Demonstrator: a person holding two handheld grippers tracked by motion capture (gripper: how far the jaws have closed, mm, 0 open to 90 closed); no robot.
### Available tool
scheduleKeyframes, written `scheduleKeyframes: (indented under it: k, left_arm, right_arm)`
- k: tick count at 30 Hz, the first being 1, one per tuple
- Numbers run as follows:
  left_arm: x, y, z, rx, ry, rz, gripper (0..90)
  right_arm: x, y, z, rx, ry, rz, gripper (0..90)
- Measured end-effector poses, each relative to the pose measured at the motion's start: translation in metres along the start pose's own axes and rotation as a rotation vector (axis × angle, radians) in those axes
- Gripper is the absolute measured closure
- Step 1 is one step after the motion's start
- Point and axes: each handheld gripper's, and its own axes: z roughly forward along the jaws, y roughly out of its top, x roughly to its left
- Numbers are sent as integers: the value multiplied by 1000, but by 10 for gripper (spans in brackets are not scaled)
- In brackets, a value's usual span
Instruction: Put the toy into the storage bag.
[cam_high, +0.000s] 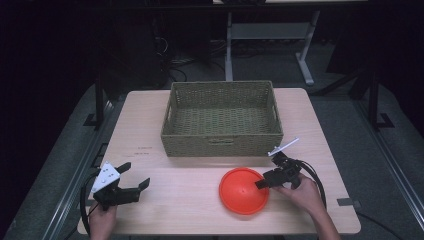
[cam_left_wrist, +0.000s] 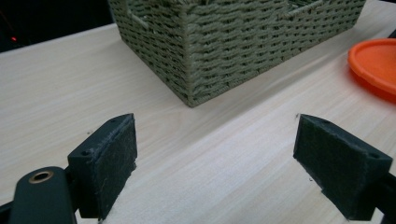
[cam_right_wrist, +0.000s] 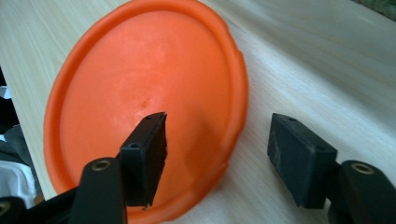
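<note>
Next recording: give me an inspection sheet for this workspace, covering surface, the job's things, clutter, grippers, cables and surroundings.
Surface: light wooden table, with small dark markings left of the basket.
Job's things: round orange plastic plate lying flat near the front edge; empty olive woven rectangular basket behind it, apart from it.
Clutter: nothing seen.
Grippers: right gripper open, its jaws straddling the plate's rim, one over the plate and one outside it; left gripper open over bare table, holding nothing.
Cables: a black cable trails from each gripper toward the person.
Surroundings: dark room, grey floor, a white metal frame behind the table.
</note>
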Motion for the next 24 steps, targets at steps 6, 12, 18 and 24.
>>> scheduleKeyframes:
  k: [6, 12, 18, 24]
  left_arm:
    - [1, -1, 1, 10, -3, -5, 129]
    - [0, -1, 1, 12, -2, -1, 128]
    - [1, -1, 2, -1, -6, -15, 129]
    - [0, 0, 1, 3, 2, -4, 128]
  right_arm:
    - [2, 1, 3, 3, 22, -14, 496]
    - [0, 3, 5, -1, 4, -22, 639]
    - [2, 5, -4, -28, 22, -4, 770]
    - [21, 17, -21, -50, 24, -51, 821]
